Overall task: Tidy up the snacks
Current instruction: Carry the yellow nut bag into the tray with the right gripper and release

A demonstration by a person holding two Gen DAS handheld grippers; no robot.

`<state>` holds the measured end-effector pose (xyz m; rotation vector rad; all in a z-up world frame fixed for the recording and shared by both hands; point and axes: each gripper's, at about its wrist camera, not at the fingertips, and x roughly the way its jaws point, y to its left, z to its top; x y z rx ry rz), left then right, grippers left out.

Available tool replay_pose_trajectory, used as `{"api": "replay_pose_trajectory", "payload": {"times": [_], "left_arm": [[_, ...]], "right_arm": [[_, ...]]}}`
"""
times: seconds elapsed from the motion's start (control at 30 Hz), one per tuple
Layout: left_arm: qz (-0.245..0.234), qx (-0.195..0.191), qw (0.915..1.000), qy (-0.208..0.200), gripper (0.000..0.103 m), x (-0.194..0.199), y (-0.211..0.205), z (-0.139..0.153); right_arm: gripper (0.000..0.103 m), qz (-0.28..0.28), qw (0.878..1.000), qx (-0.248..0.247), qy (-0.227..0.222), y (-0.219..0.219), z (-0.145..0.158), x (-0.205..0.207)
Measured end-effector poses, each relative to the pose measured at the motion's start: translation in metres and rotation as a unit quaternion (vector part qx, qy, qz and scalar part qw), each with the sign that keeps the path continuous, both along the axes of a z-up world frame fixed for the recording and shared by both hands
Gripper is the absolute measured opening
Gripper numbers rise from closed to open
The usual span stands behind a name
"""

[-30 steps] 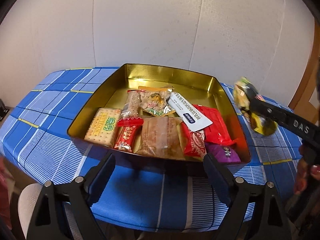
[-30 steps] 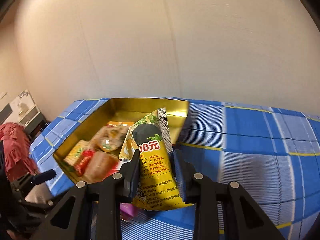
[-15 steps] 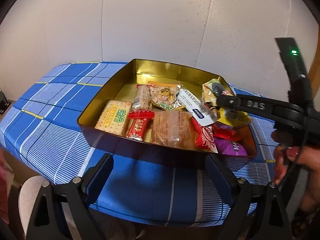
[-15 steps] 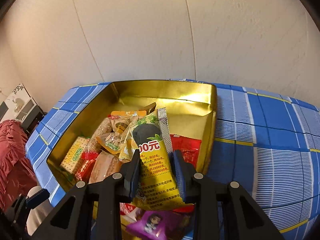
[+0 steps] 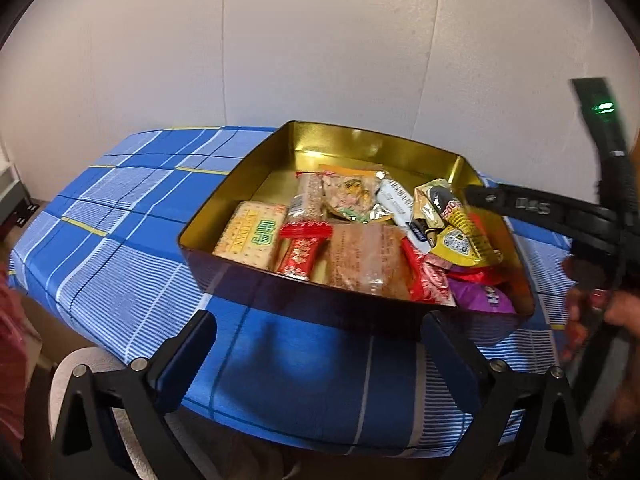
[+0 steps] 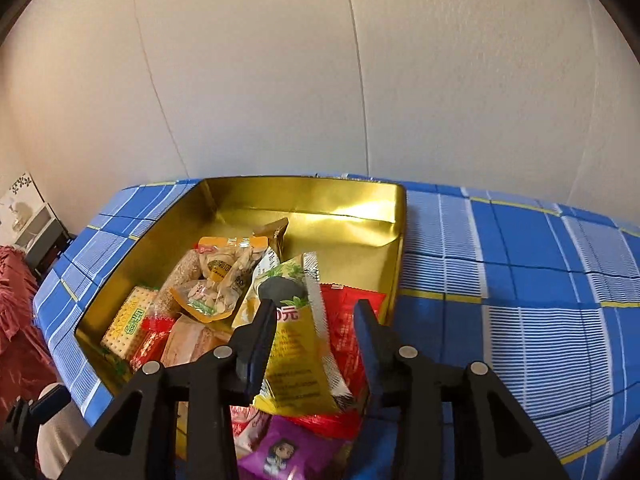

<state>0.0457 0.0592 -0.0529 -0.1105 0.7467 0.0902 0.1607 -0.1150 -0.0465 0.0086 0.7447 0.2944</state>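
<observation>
Right tongs (image 6: 314,312) first: part open, jaws just now spreading apart. Between them, a yellow snack packet (image 6: 296,344). Touching the left finger (image 6: 260,332) along one edge. Clear of the right finger (image 6: 368,332), with a gap on that side. So not squeezed. Lying tilted inside the gold tin (image 6: 320,196), on the right side, on top of other snacks. Resting partly over a red packet (image 6: 348,320), with a purple packet (image 6: 280,448) just below it, near the front wall of the tin.

Left tongs (image 5: 319,322) next: wide open, jaws just now spreading more. Nothing between them but blue checked cloth (image 5: 140,240). Hanging in front of the tin, low and near its front wall, not touching it. Well apart from the yellow packet.

From the left side, easy to see the same yellow packet at the far right of the tin, with the tip of the right tongs right beside it. Behind that, a hand (image 5: 592,304) on the handle, blurry.

Also in the tin: a cracker pack (image 5: 252,236) at the left end, then a small red bar (image 5: 300,252), then a brown packet (image 5: 364,256) in the middle. Farther back, a clear bag of nuts (image 5: 348,192). Back part of the tin bare and shiny.
</observation>
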Motion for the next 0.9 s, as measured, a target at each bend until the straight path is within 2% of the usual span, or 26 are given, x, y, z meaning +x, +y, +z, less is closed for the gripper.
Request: {"api": "replay_pose_trajectory", "payload": {"times": [0.2, 0.3, 0.4, 0.6, 0.73, 0.9], "left_arm": [[0.020, -0.003, 0.9998, 0.002, 0.103, 0.000, 0.004, 0.001], [0.034, 0.002, 0.9994, 0.001, 0.103, -0.001, 0.007, 0.002], [0.051, 0.010, 0.9987, -0.004, 0.103, -0.004, 0.011, 0.003], [0.070, 0.023, 0.9972, 0.000, 0.103, -0.007, 0.014, 0.006], [0.079, 0.036, 0.9960, 0.018, 0.103, -0.004, 0.012, 0.006], [0.082, 0.042, 0.9953, 0.032, 0.103, -0.004, 0.009, 0.006]], "right_arm": [[0.040, 0.032, 0.999, -0.020, 0.013, 0.015, -0.008, -0.011], [0.034, 0.064, 0.997, -0.019, 0.023, 0.029, -0.015, -0.010], [0.029, 0.071, 0.997, -0.034, 0.027, 0.040, -0.021, -0.002], [0.028, 0.067, 0.997, -0.003, 0.047, 0.039, -0.019, 0.012], [0.035, 0.051, 0.998, 0.009, 0.038, 0.029, -0.011, -0.003], [0.042, 0.041, 0.999, -0.015, 0.006, 0.026, 0.003, -0.032]]}}
